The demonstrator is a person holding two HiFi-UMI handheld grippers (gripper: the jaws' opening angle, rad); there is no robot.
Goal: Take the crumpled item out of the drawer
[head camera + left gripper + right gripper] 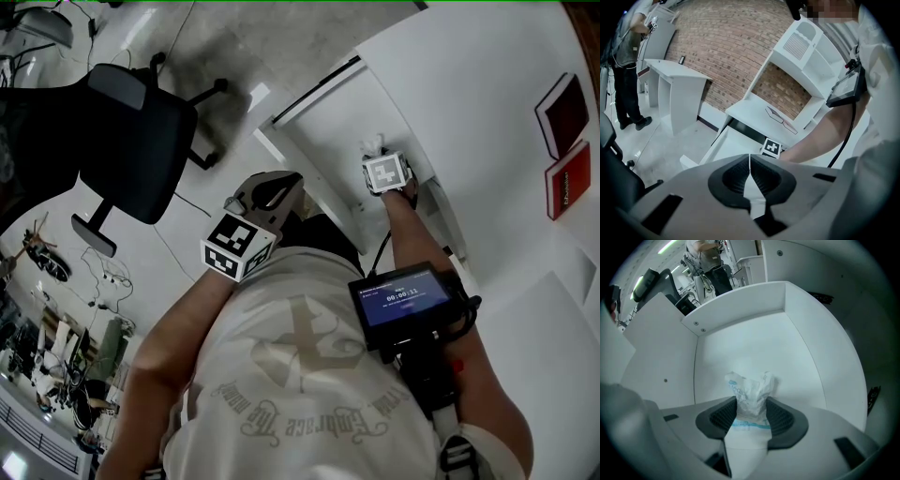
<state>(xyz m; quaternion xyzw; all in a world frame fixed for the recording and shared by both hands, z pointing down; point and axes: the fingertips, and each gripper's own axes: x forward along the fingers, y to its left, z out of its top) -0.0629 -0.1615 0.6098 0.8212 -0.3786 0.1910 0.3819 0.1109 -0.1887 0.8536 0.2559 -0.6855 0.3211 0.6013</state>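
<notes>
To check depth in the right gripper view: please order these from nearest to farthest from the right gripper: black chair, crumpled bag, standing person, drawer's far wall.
1. crumpled bag, between the jaws of the right gripper.
2. drawer's far wall, straight beyond the bag.
3. black chair, outside the drawer, upper left.
4. standing person, top, farther back.

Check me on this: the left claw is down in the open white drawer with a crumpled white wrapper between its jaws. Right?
Not quite: it is the right claw that is down in the open white drawer with the crumpled white wrapper between its jaws, as the right gripper view shows. The left claw is shut and empty.
</notes>
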